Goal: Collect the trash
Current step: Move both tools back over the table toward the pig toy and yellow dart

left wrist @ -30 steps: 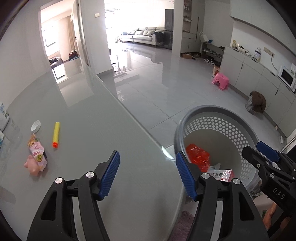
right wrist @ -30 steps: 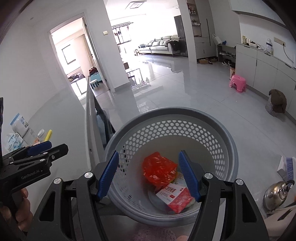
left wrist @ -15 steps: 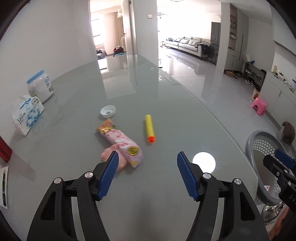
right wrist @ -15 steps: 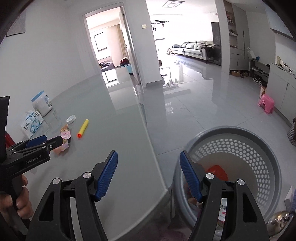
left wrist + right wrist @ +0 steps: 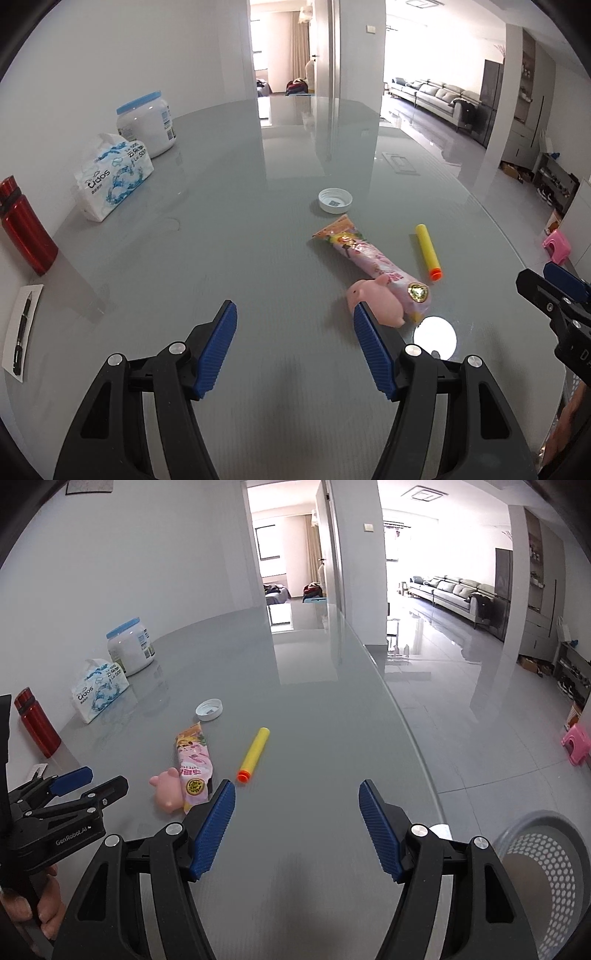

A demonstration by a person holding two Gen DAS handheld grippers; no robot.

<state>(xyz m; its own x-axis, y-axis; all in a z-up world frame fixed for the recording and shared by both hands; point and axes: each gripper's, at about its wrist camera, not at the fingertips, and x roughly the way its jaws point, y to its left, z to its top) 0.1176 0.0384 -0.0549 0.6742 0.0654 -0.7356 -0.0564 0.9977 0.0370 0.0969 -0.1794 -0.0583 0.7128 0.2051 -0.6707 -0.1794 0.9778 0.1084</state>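
Both hand-held grippers, left (image 5: 293, 349) and right (image 5: 297, 829), swing from the basket (image 5: 546, 878) (near right) to the desk (image 5: 221, 229), jaws apart and empty, facing the pink wrapper (image 5: 369, 264).

The surface (image 5: 236, 229) is glossy grey glass, smooth enough to mirror the doorway and walls. On it, a snack wrapper (image 5: 373, 264) of shiny printed pink film lies touching a matt, rubbery-looking pink pig toy (image 5: 376, 301). Just beside them is a foam dart (image 5: 428, 251), matt yellow with an orange tip, and a white plastic lid (image 5: 335, 200). Near the surface's left edge stand a red metal bottle (image 5: 26, 232) with a satin sheen, a soft plastic-wrapped tissue pack (image 5: 114, 177) and a white plastic jar (image 5: 147, 123) with a blue lid. The fingers (image 5: 218, 350) are black plastic with ribbed blue rubber pads. The perforated grey basket (image 5: 546, 882) is matt plastic; the floor (image 5: 480, 738) is polished tile.
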